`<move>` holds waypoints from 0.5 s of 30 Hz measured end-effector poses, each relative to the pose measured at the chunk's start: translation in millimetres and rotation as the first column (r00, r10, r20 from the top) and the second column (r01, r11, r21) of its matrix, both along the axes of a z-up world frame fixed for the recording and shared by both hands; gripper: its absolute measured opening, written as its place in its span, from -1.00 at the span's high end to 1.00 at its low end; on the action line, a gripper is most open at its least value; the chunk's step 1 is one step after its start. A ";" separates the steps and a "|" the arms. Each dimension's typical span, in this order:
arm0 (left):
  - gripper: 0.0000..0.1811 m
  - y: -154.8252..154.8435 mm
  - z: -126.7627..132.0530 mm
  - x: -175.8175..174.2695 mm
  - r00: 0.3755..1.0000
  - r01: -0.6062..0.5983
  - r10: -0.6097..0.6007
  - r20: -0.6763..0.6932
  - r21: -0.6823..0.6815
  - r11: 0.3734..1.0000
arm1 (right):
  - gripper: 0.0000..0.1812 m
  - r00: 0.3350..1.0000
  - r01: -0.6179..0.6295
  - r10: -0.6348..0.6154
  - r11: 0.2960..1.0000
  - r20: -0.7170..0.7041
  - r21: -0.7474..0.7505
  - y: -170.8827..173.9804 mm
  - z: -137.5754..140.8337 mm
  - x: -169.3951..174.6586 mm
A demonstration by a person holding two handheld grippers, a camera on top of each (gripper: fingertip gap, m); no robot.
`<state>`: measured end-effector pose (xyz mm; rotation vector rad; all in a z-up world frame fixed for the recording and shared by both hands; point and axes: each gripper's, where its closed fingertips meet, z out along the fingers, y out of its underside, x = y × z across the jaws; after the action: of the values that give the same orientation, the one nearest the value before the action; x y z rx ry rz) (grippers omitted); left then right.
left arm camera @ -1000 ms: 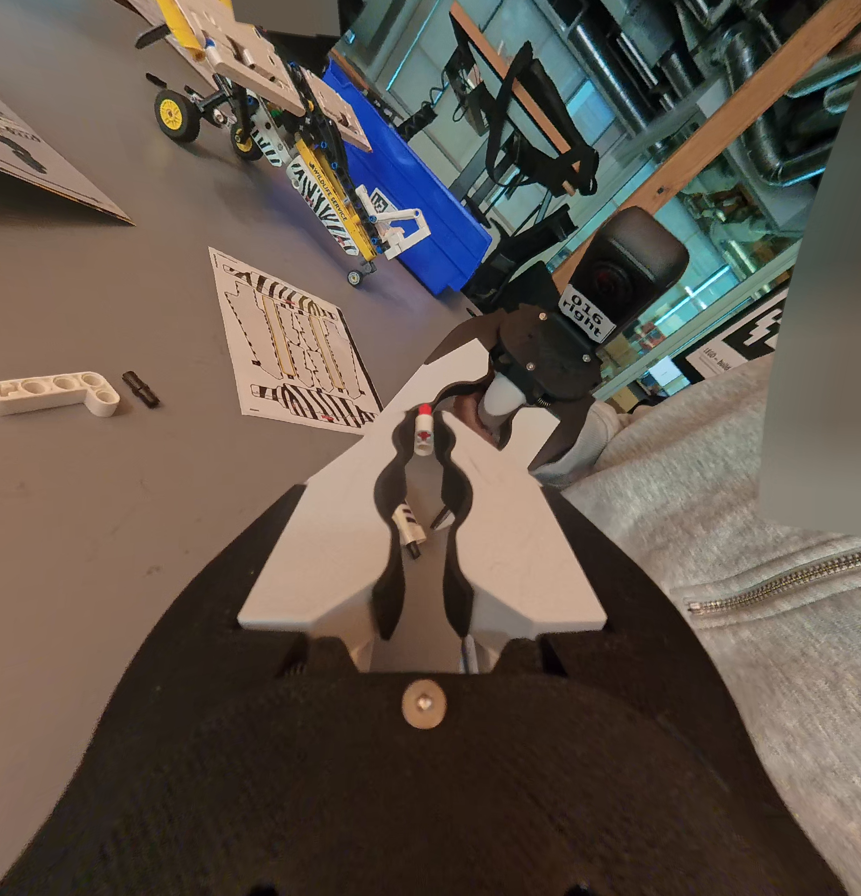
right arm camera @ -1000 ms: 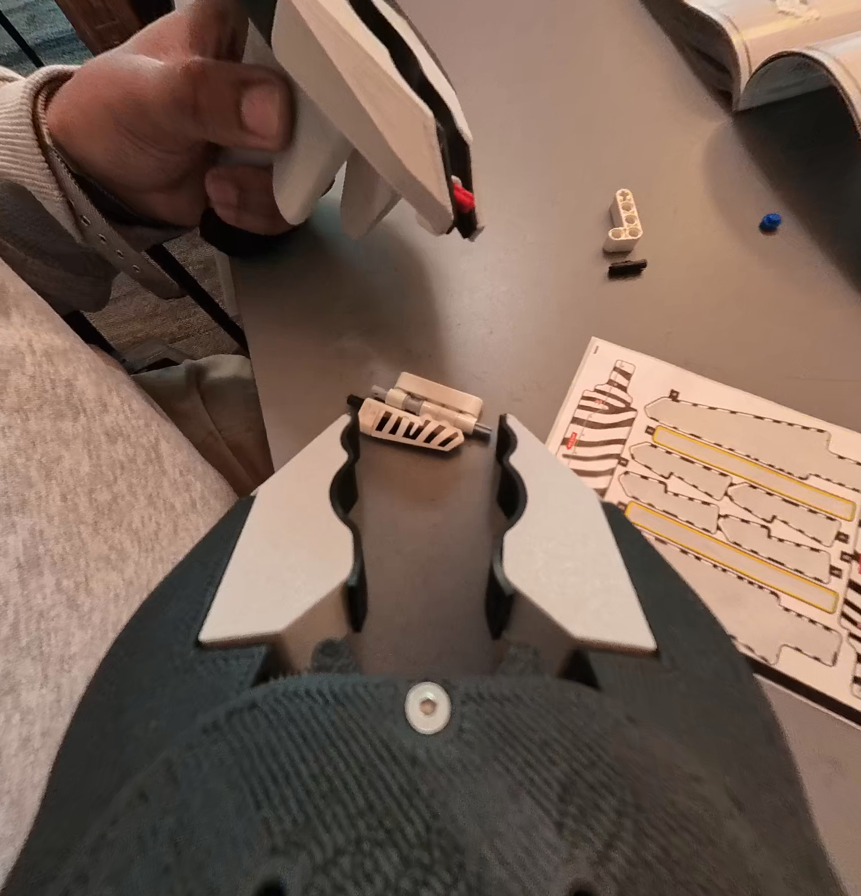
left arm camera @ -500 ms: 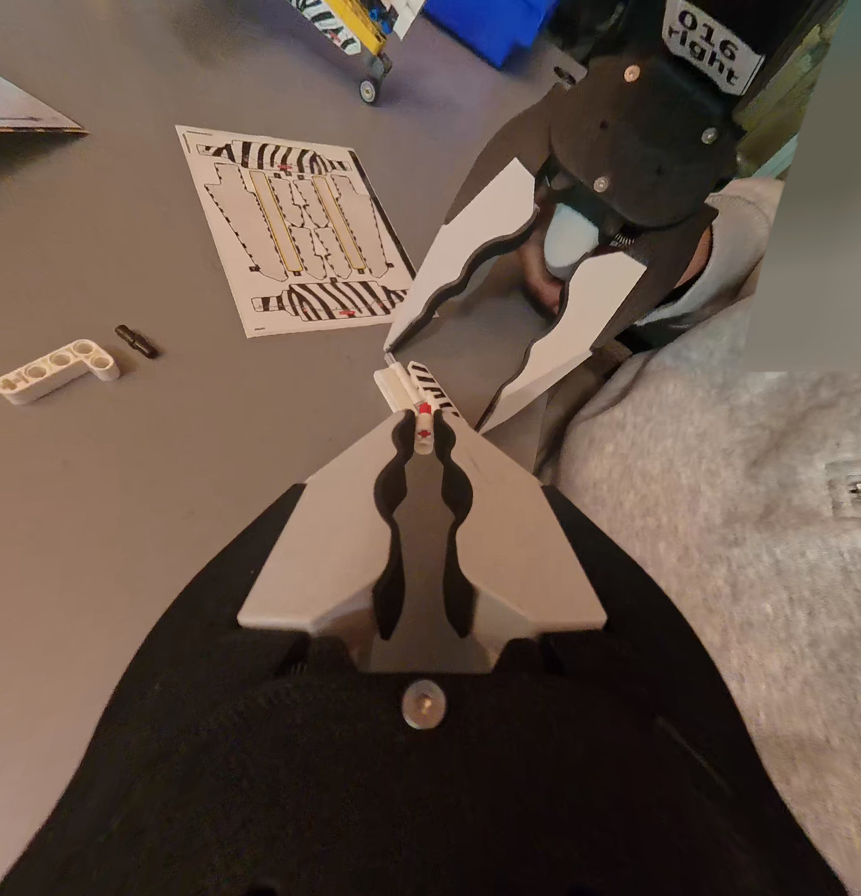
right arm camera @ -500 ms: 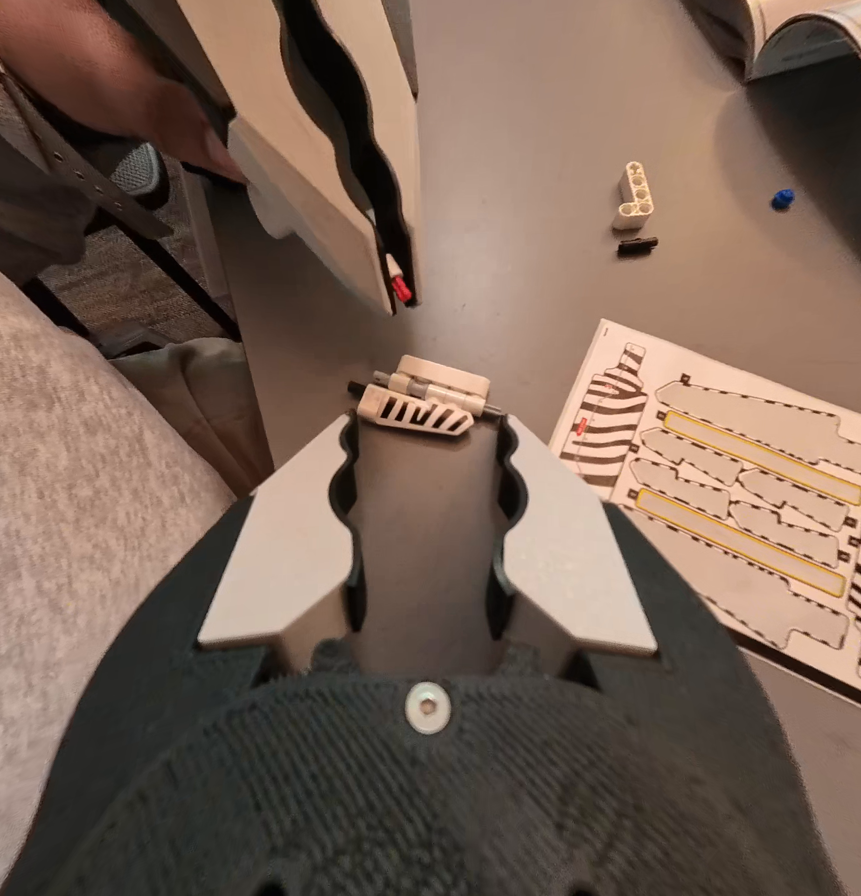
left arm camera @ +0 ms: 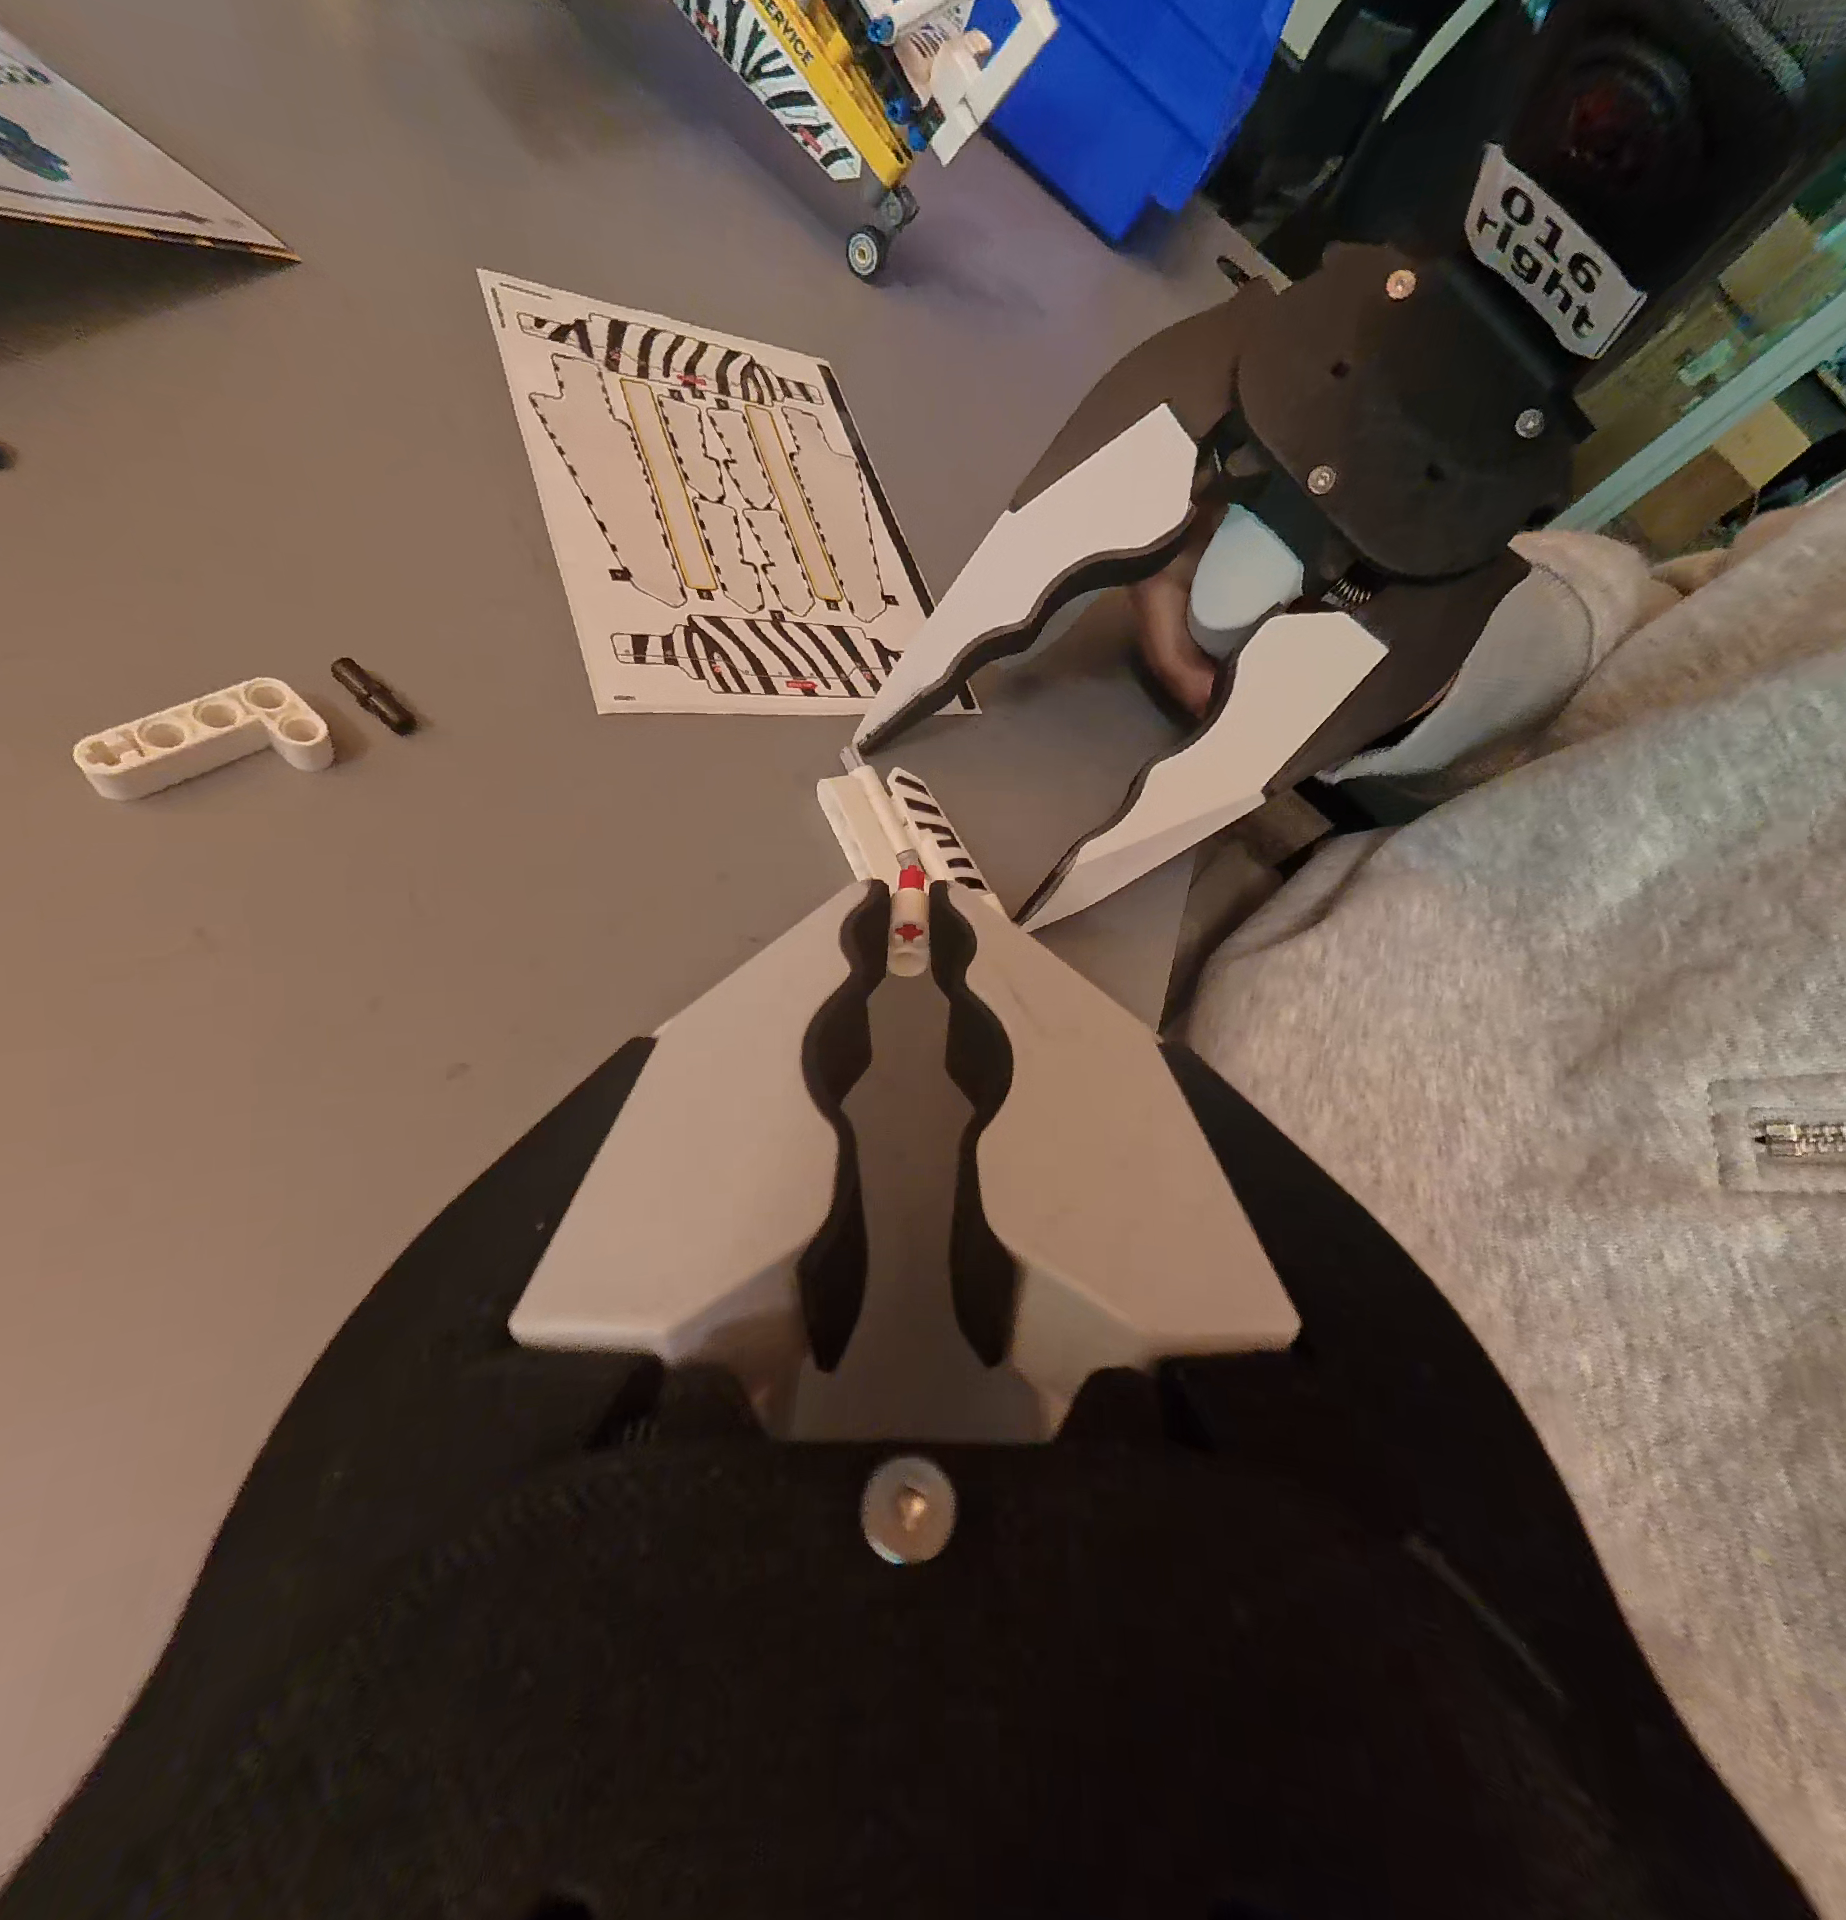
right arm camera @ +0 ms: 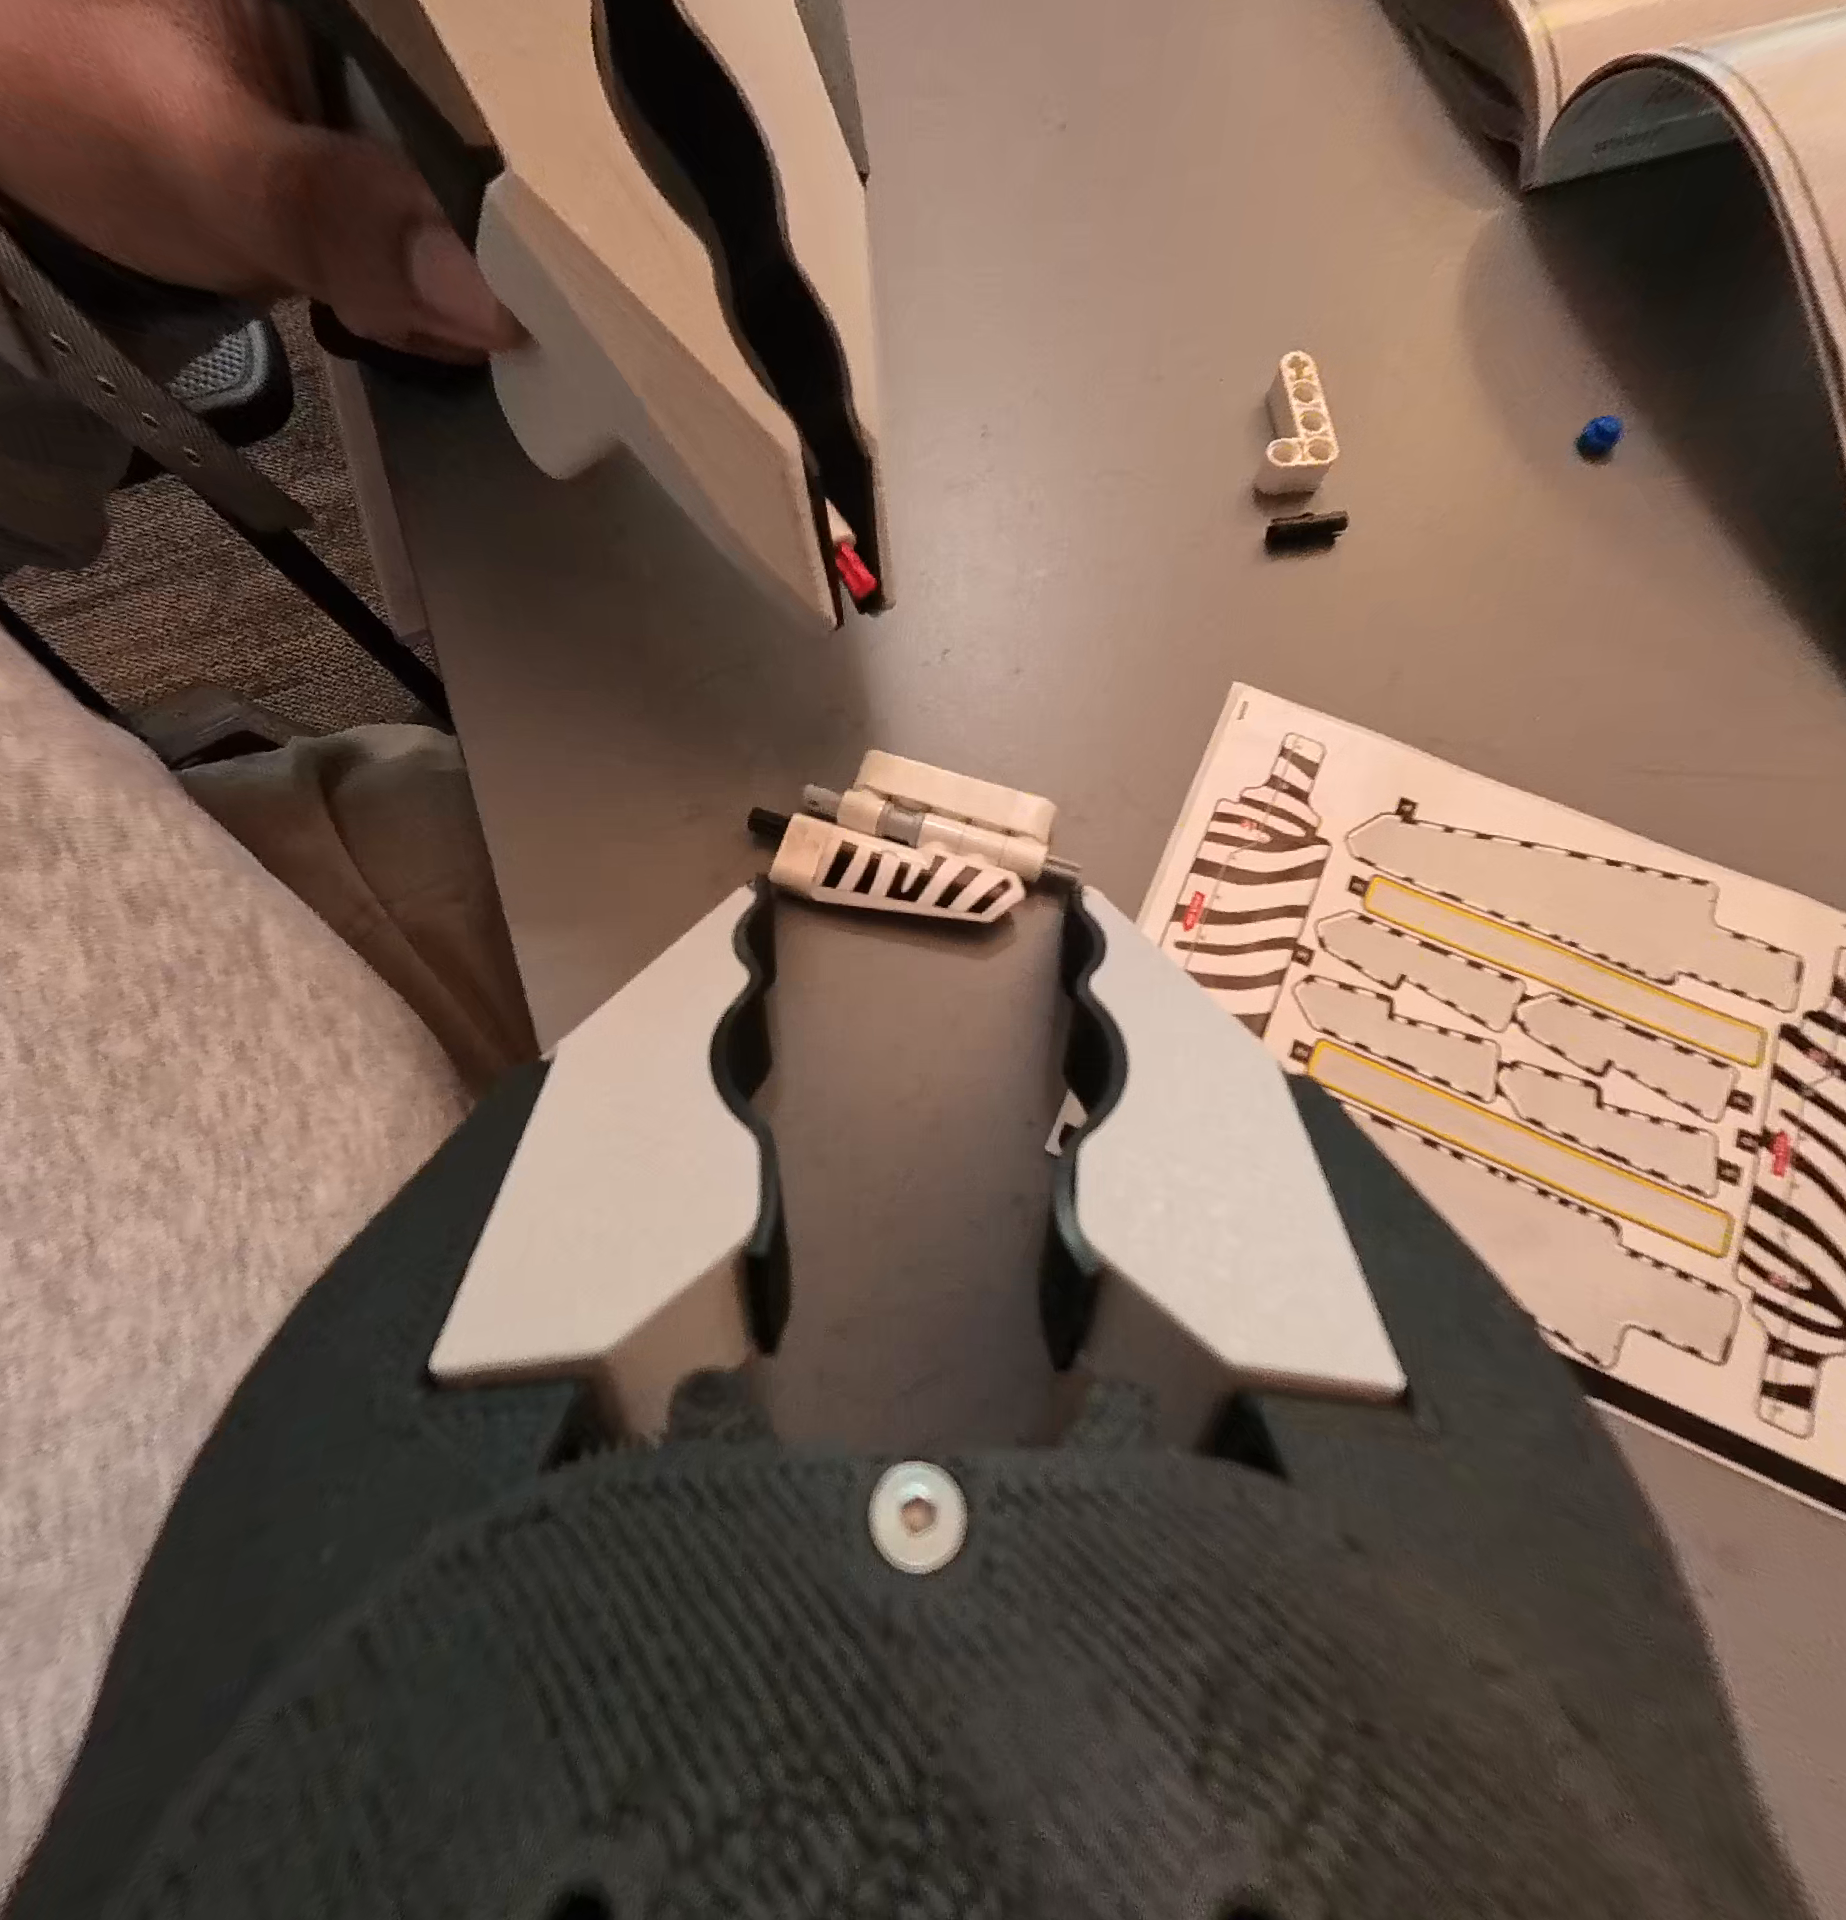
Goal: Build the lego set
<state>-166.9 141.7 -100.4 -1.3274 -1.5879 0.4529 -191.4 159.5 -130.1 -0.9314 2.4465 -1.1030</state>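
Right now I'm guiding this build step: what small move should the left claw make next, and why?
Probably ease the left claw forward onto the striped assembly. It is shut on a small white and red pin aimed at that assembly, which lies on the table between the open right claw's tips.

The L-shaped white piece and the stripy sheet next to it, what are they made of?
The L-shaped white piece looks like hard, smooth plastic: crisp moulded holes, a slight shine. The stripy sheet looks like thin glossy sticker paper, probably: it lies flat on the grey table, printed with zebra stripes and dashed outlines.
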 end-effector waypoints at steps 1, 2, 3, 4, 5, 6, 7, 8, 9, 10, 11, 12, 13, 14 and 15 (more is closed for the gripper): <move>0.95 -0.7 0.8 0.2 1.000 -0.002 0.002 -0.005 0.012 1.000 | 0.40 1.000 0.001 -0.001 1.000 0.000 0.000 -0.3 0.0 -0.1; 0.95 -1.8 1.9 0.4 1.000 -0.007 0.007 -0.013 0.025 1.000 | 0.40 1.000 0.003 -0.003 1.000 -0.002 -0.002 -0.8 -0.1 -0.1; 0.95 -3.1 3.3 0.7 1.000 -0.012 0.013 -0.022 0.041 0.999 | 0.40 1.000 0.004 -0.004 1.000 -0.003 -0.003 -1.1 -0.2 0.0; 0.95 -4.6 5.1 1.1 0.999 -0.017 0.019 -0.034 0.058 0.998 | 0.40 1.000 0.004 -0.004 1.000 -0.005 -0.004 -1.4 -0.3 0.1; 0.95 -6.0 7.1 1.5 0.999 -0.020 0.024 -0.047 0.077 0.997 | 0.40 1.000 0.004 -0.004 1.000 -0.005 -0.005 -1.7 -0.4 0.3; 0.95 -7.3 9.3 2.1 0.998 -0.022 0.029 -0.062 0.097 0.995 | 0.40 1.000 0.005 -0.005 1.000 -0.005 -0.004 -2.0 -0.4 0.3; 0.95 -8.7 11.4 2.7 0.997 -0.024 0.034 -0.076 0.118 0.993 | 0.41 1.000 0.006 -0.006 1.000 -0.004 -0.004 -2.4 -0.5 0.4; 0.95 -10.2 13.4 3.3 0.995 -0.028 0.040 -0.089 0.137 0.990 | 0.41 1.000 0.006 -0.006 1.000 -0.005 -0.005 -2.8 -0.6 0.4; 0.95 -11.4 15.3 3.9 0.994 -0.029 0.045 -0.101 0.154 0.988 | 0.41 1.000 0.007 -0.007 1.000 -0.007 -0.006 -3.2 -0.6 0.5; 0.95 -12.6 16.9 4.4 0.993 -0.030 0.049 -0.111 0.168 0.985 | 0.41 1.000 0.008 -0.008 1.000 -0.008 -0.007 -3.7 -0.7 0.6; 0.95 -13.6 18.3 4.9 0.991 -0.031 0.053 -0.120 0.179 0.983 | 0.41 1.000 0.009 -0.009 1.000 -0.010 -0.008 -4.4 -0.8 0.6; 0.95 -14.2 19.3 5.2 0.990 -0.031 0.056 -0.127 0.188 0.982 | 0.40 1.000 0.012 -0.012 1.000 -0.010 -0.008 -5.4 -0.9 0.4; 0.95 -14.7 20.0 5.4 0.990 -0.031 0.057 -0.131 0.195 0.980 | 0.39 1.000 0.015 -0.015 1.000 -0.010 -0.008 -6.5 -1.0 0.1; 0.95 -15.1 20.4 5.6 0.989 -0.031 0.059 -0.134 0.200 0.979 | 0.39 1.000 0.019 -0.019 1.000 -0.011 -0.009 -7.8 -1.1 -0.3; 0.95 -15.2 20.6 5.7 0.989 -0.030 0.059 -0.136 0.204 0.978 | 0.40 1.000 0.024 -0.024 1.000 -0.012 -0.011 -9.3 -1.1 -0.8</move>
<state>-161.2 126.5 -79.7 -1.0848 -1.5054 0.3931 -192.2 150.2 -131.2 -0.9164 2.4699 -1.1231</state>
